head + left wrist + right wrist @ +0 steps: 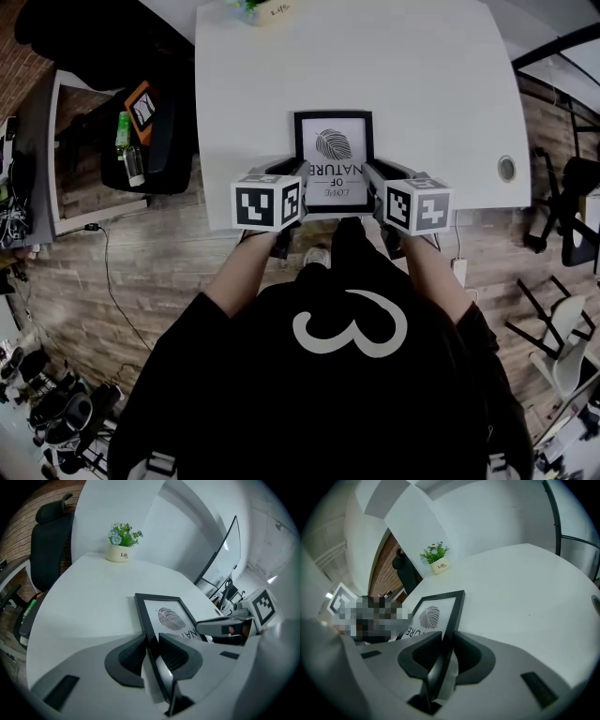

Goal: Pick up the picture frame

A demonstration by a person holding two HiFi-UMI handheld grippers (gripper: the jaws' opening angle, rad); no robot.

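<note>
A black picture frame (334, 150) with a leaf print and lettering lies on the white table (422, 94) near its front edge. My left gripper (298, 172) sits at the frame's left side. In the left gripper view its jaws (151, 651) straddle the frame's (171, 616) black edge, and both dark pads touch it. My right gripper (373, 172) is at the frame's right side. In the right gripper view (446, 651) the frame's (433, 616) edge stands between both pads, pressed from either side.
A small potted plant (258, 7) stands at the table's far edge, also visible as the pot (123, 545) and the pot (437, 559). A black office chair (150, 131) with a green bottle is left of the table. A round grommet (506, 169) sits at the table's right.
</note>
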